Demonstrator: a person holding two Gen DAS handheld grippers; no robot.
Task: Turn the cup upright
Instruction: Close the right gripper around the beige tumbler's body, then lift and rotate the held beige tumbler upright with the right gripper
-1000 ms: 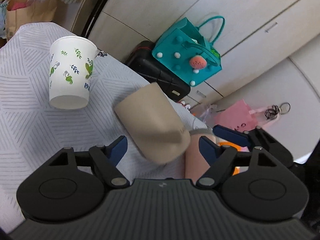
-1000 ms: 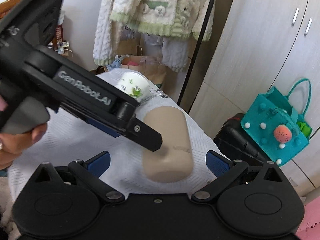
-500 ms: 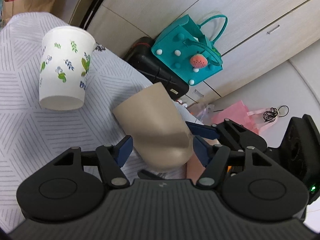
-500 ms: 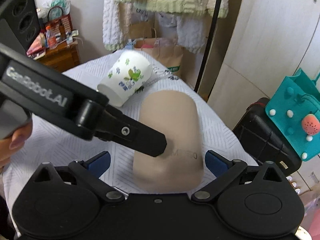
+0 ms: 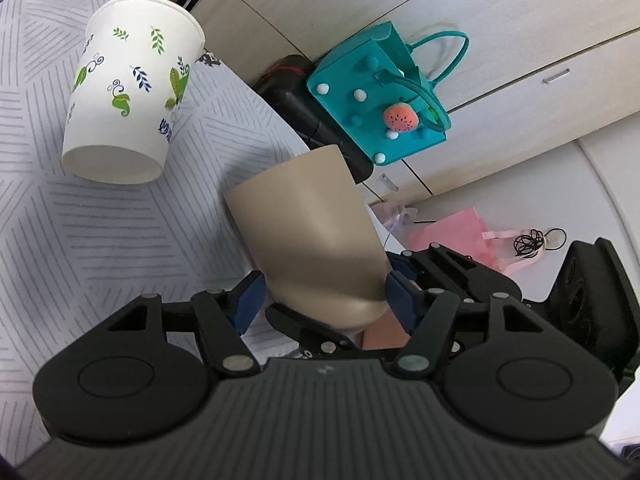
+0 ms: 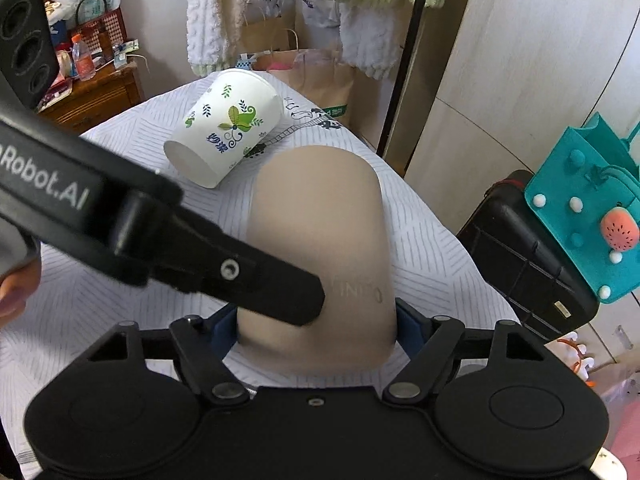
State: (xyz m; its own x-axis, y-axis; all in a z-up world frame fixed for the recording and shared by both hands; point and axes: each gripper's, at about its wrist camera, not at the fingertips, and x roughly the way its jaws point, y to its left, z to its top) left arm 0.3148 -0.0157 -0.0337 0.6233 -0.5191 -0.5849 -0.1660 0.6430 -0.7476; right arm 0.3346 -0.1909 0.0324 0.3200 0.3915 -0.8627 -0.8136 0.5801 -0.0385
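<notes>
A beige cup point(image 5: 316, 236) point(image 6: 320, 256) is tilted on the striped white cloth point(image 5: 80, 240), its closed base toward both cameras. My left gripper point(image 5: 324, 300) has its blue pads against both sides of the cup's base end. My right gripper point(image 6: 316, 328) is shut on the same end from the other side; its fingers show in the left wrist view point(image 5: 452, 276). The left gripper's finger point(image 6: 256, 276) crosses the cup in the right wrist view. A white paper cup with leaf prints point(image 5: 128, 108) point(image 6: 228, 132) lies on its side behind.
A teal bag point(image 5: 380, 96) and a black case point(image 5: 304, 104) stand on the floor by cupboard doors. A pink bag point(image 5: 460, 236) lies on the floor. The table edge runs just right of the beige cup. Clothes point(image 6: 312, 0) hang behind the table.
Both grippers have closed in on the beige cup: the right gripper's jaws went from wide open to gripping it, and the left jaws narrowed onto it. The cup has tipped more upright.
</notes>
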